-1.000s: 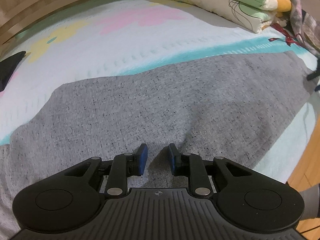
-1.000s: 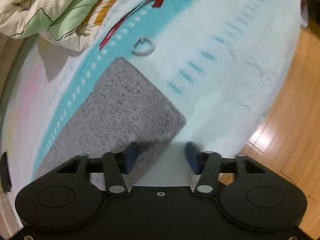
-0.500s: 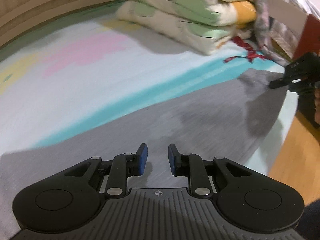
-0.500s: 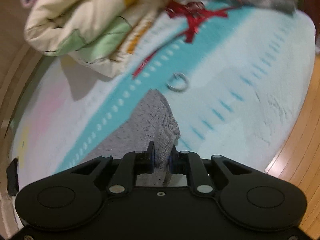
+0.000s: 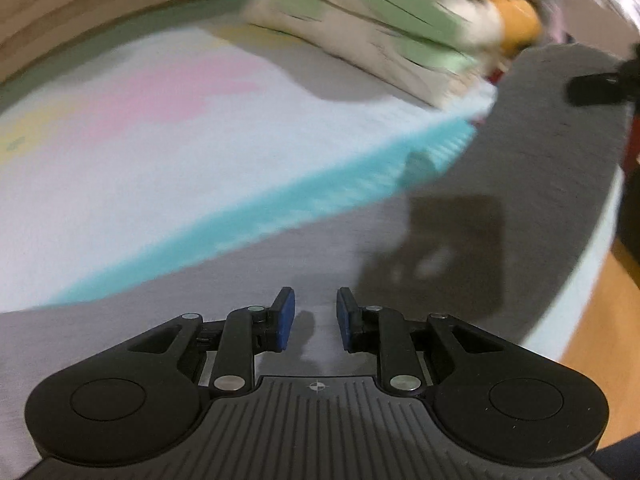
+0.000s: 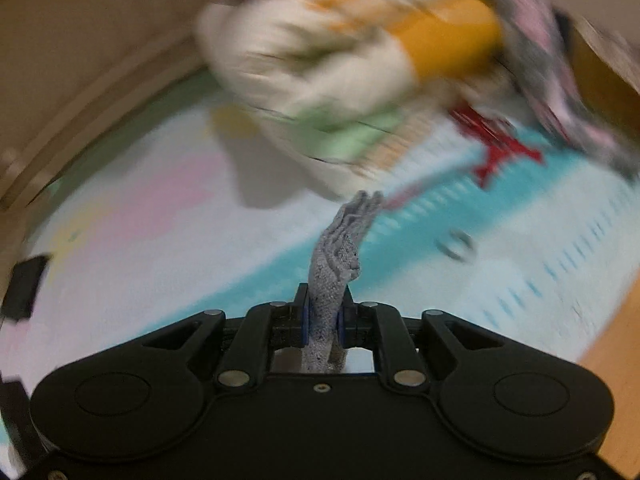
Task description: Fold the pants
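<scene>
Right wrist view: right gripper (image 6: 323,320) pinches a bunched end of the grey pants (image 6: 340,248), cloth sticking up betw. its pads, lifted off the bed (image 6: 540,240). A ring (image 6: 456,245) lies far right on the sheet; duvet (image 6: 340,60) beyond. Left wrist view: left gripper (image 5: 316,320) spread a little, nothing betw. pads, over the pants' flat part, w/ one end raised far right.

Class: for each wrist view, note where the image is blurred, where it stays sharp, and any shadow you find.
Left wrist view: quilt smeared, left gripper crisp, dark shadow on the grey pants. Right wrist view: background streaked, right gripper and pinched fabric sharp.
</scene>
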`<state>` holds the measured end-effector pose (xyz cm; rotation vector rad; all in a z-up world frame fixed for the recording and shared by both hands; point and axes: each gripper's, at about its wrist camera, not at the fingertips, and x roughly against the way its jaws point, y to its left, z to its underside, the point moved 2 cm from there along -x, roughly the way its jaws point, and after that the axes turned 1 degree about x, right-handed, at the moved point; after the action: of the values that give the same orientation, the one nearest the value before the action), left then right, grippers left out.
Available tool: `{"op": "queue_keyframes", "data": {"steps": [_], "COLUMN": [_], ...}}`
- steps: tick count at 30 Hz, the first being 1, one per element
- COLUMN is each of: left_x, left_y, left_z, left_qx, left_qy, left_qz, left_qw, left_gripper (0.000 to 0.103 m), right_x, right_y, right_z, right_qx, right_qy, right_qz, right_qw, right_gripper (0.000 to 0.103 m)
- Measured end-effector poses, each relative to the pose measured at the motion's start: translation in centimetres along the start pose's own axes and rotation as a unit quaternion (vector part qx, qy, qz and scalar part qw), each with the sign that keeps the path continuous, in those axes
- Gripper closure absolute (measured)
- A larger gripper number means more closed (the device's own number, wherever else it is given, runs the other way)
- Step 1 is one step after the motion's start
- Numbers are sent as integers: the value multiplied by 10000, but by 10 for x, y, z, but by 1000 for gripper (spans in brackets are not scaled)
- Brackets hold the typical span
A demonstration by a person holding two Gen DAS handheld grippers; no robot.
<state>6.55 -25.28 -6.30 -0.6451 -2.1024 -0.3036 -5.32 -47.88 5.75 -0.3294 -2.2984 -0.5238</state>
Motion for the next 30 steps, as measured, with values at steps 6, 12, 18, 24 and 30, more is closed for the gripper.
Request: {"op": "queue_keyframes", "data": {"steps": [6, 12, 18, 24, 30], "left_x": [44, 67, 70, 85, 71], "left_y": [106, 182, 220, 221, 192], "left_z": [29, 69, 84, 88, 87], "left_qx": [763, 1536, 2202, 2260, 2043], "left_qy": [-47, -63, -67, -289, -173], "left_qz": [-597, -1208, -1127, -603, -26], "left_qw": [9953, 9807, 9689, 9718, 9787], "left_gripper": [81, 81, 80, 80, 75], "right_x": [19, -16, -71, -51, -54], "right_y": [125, 246, 316, 324, 265], "right_z": [22, 95, 185, 195, 131], "right_qx": [1215, 2390, 3541, 4140, 2884], "right_qy": [-87, 501, 1222, 1086, 677], "right_qz": [-936, -1455, -1100, -1461, -894], "right_qw": [9881, 9587, 9206, 8919, 9509], "right_gripper": [83, 83, 77, 53, 48]}}
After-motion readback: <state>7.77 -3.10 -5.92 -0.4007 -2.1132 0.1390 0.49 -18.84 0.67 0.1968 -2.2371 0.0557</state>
